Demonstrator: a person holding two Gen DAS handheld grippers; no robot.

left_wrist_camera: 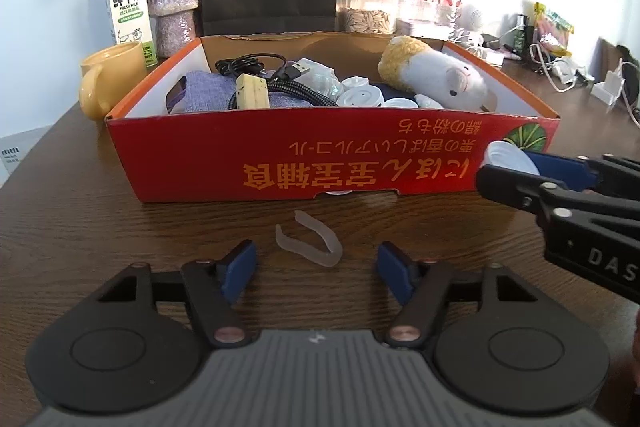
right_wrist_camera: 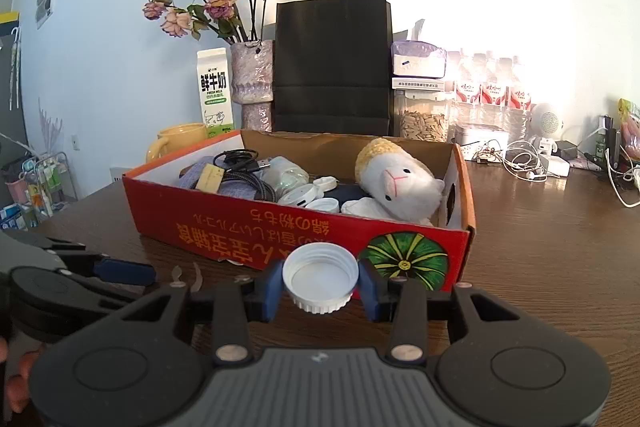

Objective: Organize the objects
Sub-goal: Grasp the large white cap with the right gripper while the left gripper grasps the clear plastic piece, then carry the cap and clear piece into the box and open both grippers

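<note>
Red cardboard made up the open box (left_wrist_camera: pixel 256 163) that stood on the dark wood counter (left_wrist_camera: pixel 80 227), already loaded with a plush sheep (left_wrist_camera: pixel 436 75), a coiled black cable (left_wrist_camera: pixel 256 67), a grey-blue fabric pouch (left_wrist_camera: pixel 212 93), a yellowish block (left_wrist_camera: pixel 252 91) and several white lids (left_wrist_camera: pixel 360 97). Two pickups appeared to be in hand at once, both bound for that box. The right tongs (right_wrist_camera: pixel 320 283) were clamped on a white bottle cap (right_wrist_camera: pixel 320 277), its hollow side facing the camera, held clear of the counter just before the box's near wall; in the left wrist view the same tongs (left_wrist_camera: pixel 508 167) reached in from the right with the cap (left_wrist_camera: pixel 510 157) against the box front. The left tongs (left_wrist_camera: pixel 316 271) stood open and low over the counter, with nothing pinched between their blue pads (left_wrist_camera: pixel 240 267); a small translucent curved clip (left_wrist_camera: pixel 310 239) lay on the wood just beyond the tips, roughly in line with the gap, and near the box's front wall. As a judgement, the cap only needed lifting over the red wall and releasing among the other lids. The clip looked the harder job: thin, pale and flat on the counter, it would call for the left tongs to ease forward until the pads straddled it, then close gently. A yellow mug (left_wrist_camera: pixel 108 79) and a milk carton (left_wrist_camera: pixel 128 3) stood behind the box, clear of the work.
</note>
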